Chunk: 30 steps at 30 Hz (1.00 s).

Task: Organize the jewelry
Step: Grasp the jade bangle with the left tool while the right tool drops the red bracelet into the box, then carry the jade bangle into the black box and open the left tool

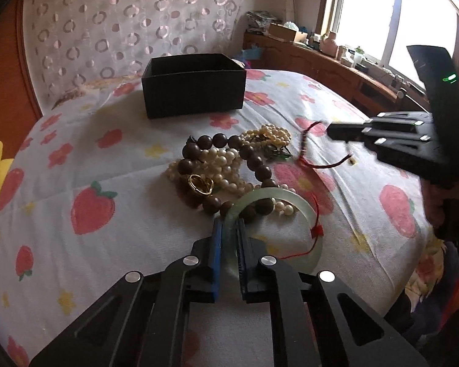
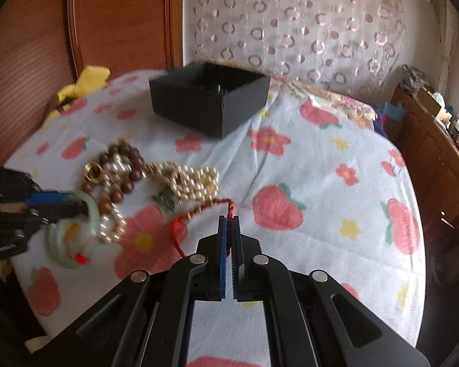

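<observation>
A pile of jewelry lies on a strawberry-print bedspread: dark wooden beads (image 1: 220, 140), pearl strands (image 1: 226, 165), a gold ring (image 1: 200, 183). My left gripper (image 1: 229, 226) is shut on the rim of a pale green jade bangle (image 1: 290, 195). My right gripper (image 2: 229, 223) is shut on a red cord bracelet (image 2: 199, 211) and holds it just above the bed; it also shows in the left wrist view (image 1: 309, 150). An open black box (image 1: 194, 85) stands behind the pile, also seen in the right wrist view (image 2: 211, 98).
A wooden headboard (image 2: 113, 21) and a patterned curtain (image 1: 131, 21) are behind the bed. A wooden cabinet (image 1: 315, 64) with clutter runs under the window on the right. A yellow cloth (image 2: 88, 82) lies at the bed's left.
</observation>
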### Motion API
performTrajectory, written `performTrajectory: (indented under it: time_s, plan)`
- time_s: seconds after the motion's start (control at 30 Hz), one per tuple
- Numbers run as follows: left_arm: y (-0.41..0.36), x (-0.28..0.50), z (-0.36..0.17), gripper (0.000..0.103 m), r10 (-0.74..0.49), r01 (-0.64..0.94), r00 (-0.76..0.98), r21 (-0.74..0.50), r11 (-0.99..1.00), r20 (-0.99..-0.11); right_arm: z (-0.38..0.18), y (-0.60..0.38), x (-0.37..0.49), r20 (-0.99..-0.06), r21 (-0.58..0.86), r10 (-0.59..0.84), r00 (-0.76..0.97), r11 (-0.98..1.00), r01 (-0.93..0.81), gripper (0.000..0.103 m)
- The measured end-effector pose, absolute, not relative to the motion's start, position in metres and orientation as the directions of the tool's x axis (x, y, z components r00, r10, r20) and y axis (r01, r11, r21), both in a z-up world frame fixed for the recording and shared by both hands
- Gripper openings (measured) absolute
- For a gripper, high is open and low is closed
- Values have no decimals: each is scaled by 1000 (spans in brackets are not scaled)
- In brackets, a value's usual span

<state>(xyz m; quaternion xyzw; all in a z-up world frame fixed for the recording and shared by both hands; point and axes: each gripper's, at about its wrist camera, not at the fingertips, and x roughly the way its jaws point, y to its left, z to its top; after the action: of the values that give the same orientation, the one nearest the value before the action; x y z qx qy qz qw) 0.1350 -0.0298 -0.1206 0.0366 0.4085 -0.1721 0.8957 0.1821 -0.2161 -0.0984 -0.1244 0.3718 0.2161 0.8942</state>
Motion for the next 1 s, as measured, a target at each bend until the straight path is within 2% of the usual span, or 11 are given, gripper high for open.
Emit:
performTrajectory:
  time_s: [0.47, 1.0]
  plan:
    - [-23, 116, -82, 7, -321, 340, 697, -98, 935, -641, -46, -203, 158, -637, -114, 338, 693, 847, -519, 3]
    - [12, 124, -44, 7, -268, 248, 793, -113, 962, -547, -1, -168, 178, -558, -164, 379, 739, 822, -546, 3]
